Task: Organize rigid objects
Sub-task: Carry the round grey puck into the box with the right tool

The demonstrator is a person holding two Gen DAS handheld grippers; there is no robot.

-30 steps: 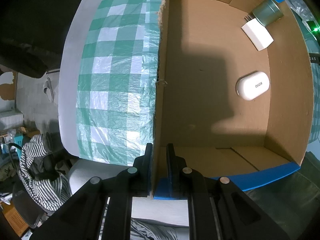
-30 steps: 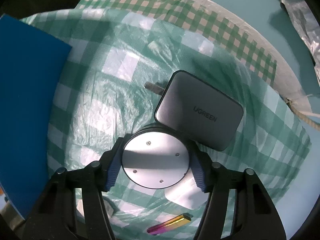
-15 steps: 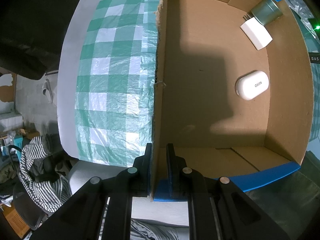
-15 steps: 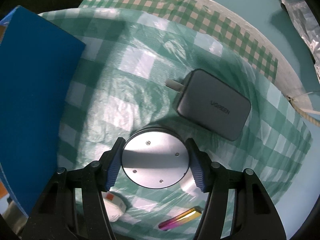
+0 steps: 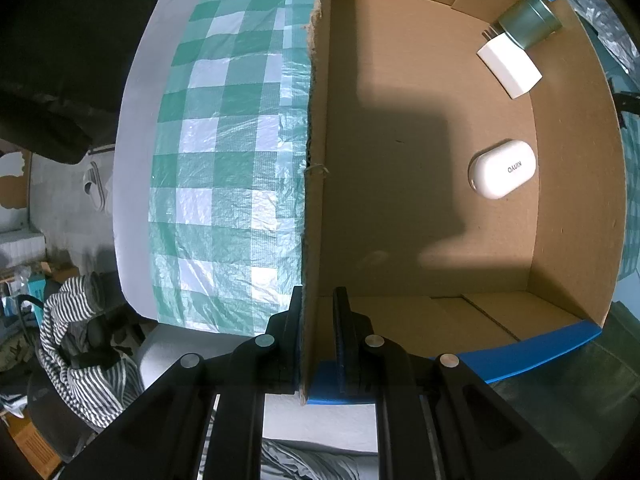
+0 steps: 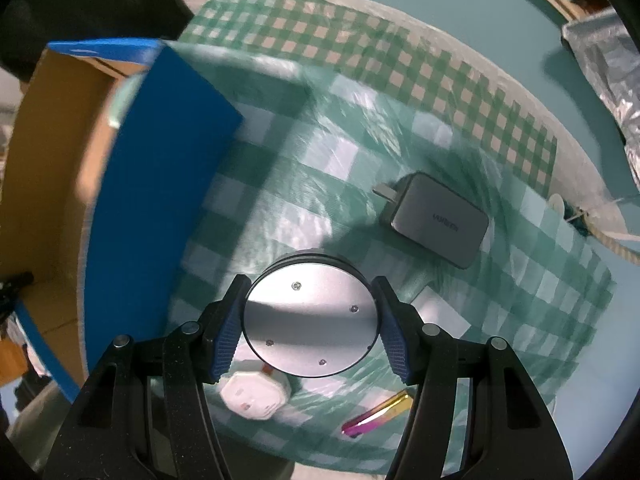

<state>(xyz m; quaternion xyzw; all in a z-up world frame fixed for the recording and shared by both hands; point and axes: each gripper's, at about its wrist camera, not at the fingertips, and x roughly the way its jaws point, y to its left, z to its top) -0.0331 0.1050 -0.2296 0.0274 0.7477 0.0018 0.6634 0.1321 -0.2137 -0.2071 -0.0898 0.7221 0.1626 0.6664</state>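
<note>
My left gripper [image 5: 318, 320] is shut on the near left wall of the cardboard box [image 5: 316, 184], one finger outside and one inside. On the box floor lie a white oval case [image 5: 502, 169], a white plug adapter [image 5: 510, 64] and a grey-green metal cup [image 5: 528, 20]. My right gripper [image 6: 310, 326] is shut on a round silver disc [image 6: 310, 320] and holds it above the checked cloth. A grey charger [image 6: 438, 220] lies on the cloth beyond it. The box's blue outer wall [image 6: 156, 184] stands to the left.
A white octagonal object [image 6: 254, 396] and an iridescent bar [image 6: 378, 416] lie on the green checked cloth [image 6: 520, 292] below the disc. A rope [image 6: 612, 244] and a silver foil bag [image 6: 604, 64] sit at the right. Striped clothing [image 5: 76, 340] lies off the table's left edge.
My right gripper has risen with the disc: the charger looks smaller and farther, and the box's wall and inside have come into view at left. The left gripper has not moved.
</note>
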